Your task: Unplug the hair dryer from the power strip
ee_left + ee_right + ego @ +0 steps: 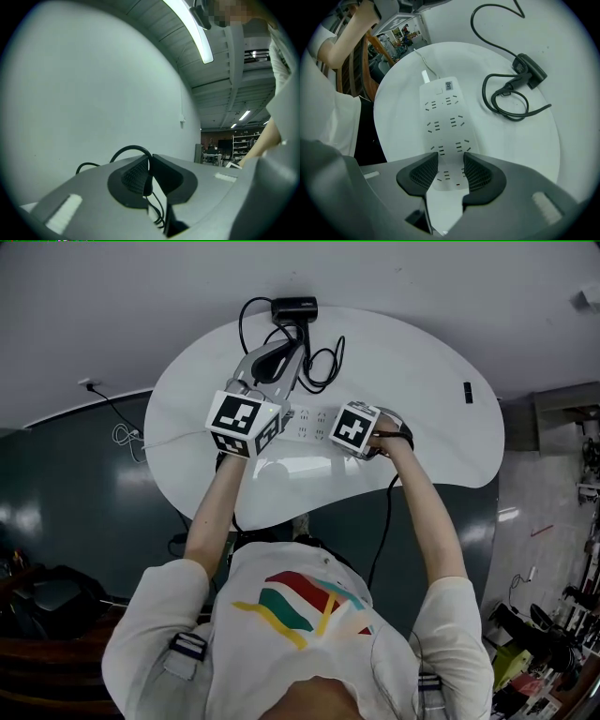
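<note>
The left gripper (150, 164) has its ribbed black pads almost together, pinching the thin, rubbery black cord (126, 151), and it points level above the glossy white oval table (525, 140). The right gripper (451, 168) points down, jaws apart, over the near end of the long white plastic power strip (443, 117) lying along the table's middle; I cannot tell whether it touches. Every socket in sight looks empty, so the plug seems already out. To finish well, pin the strip flat and draw the cord straight away without jerking. The black hair dryer (528, 70) sits at the far edge, cord loosely coiled beside it
</note>
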### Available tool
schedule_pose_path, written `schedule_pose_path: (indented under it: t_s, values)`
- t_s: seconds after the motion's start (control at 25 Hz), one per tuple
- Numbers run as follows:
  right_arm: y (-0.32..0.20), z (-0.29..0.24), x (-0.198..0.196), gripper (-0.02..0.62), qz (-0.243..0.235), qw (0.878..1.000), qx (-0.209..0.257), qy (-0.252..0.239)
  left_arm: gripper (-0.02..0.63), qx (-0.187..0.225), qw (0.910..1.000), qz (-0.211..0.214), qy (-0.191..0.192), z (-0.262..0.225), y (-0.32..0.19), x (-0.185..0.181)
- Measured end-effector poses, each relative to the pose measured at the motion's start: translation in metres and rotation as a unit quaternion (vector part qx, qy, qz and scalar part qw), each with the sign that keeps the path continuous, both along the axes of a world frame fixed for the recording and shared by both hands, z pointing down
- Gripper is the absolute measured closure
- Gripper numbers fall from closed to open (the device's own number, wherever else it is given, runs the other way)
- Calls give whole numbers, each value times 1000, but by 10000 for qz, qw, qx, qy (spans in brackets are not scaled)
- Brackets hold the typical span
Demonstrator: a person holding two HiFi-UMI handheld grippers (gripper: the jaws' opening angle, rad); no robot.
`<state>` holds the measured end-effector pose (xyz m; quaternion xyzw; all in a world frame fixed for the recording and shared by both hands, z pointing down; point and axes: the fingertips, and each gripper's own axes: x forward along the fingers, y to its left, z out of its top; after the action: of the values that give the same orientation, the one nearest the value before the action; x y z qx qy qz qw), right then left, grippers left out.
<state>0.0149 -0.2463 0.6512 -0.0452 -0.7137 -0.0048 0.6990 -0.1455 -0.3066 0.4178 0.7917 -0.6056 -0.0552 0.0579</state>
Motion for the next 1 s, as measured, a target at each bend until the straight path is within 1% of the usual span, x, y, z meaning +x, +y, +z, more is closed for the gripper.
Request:
schedule_pose_path:
  t_s: [0.12, 0.2, 0.4, 0.52, 0.72, 0.88, 1.0]
  values:
    - [0, 0, 2, 405, -29, 9997, -8, 248, 572, -327, 9994, -107, 44, 32, 1, -14]
    - [-1, 0, 3, 405, -43, 9994, -9, 351, 569, -618, 9978, -241, -7, 59, 3, -24]
    - [-6, -2, -4, 405, -45, 9998, 87, 199, 571, -1273, 9904, -507, -203, 117, 11, -44]
    - [-3, -1, -1, 405, -47, 9993, 16, 361, 572, -1577, 9858, -510, -263, 142, 18, -44]
    - [-2, -3, 1, 405, -47, 9987, 25, 504, 572, -1930, 9796, -462, -305, 167, 27, -42]
    - [-2, -3, 0, 405, -11, 9989, 43, 471, 568, -2252, 9727, -528, -187, 190, 37, -45]
    - [-2, -3, -1, 405, -24, 9988, 41, 482, 550, -2247, 9724, -623, -108, 196, 45, -48]
